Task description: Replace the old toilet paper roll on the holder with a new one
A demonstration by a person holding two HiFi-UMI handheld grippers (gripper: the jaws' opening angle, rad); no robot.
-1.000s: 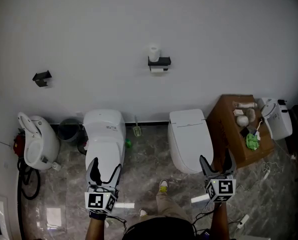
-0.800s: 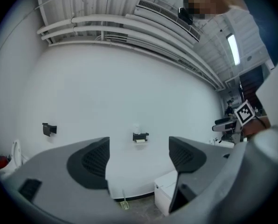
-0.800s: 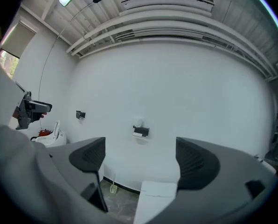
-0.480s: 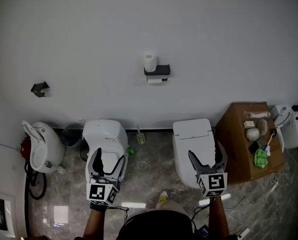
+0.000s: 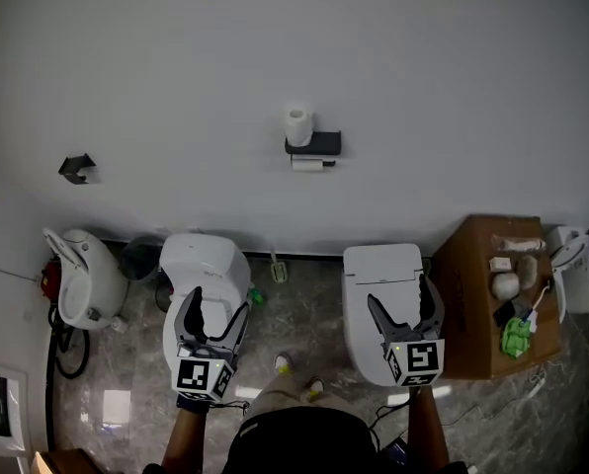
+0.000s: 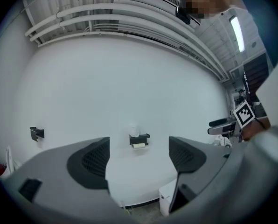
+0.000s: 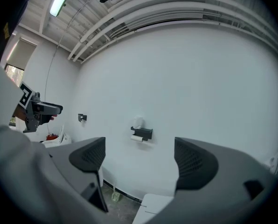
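Both tools are held up facing the wall, well apart from the paper. The left hand-held gripper (image 5: 215, 309) has its jaws spread wide with nothing between them. The right hand-held gripper (image 5: 401, 302) is the same, wide apart and empty. The holder (image 5: 314, 144) is black and mounted on the white wall, up between the two toilets. A new roll (image 5: 296, 126) stands upright on top of the holder at its left end. The old roll (image 5: 309, 164) hangs just below. It looks pretty thin, but it's small in every view so I can't be sure. The left toilet (image 5: 208, 265) sits behind the left tool and the right toilet (image 5: 381, 270) behind the right one, with a brown box (image 5: 467, 294) just beside it
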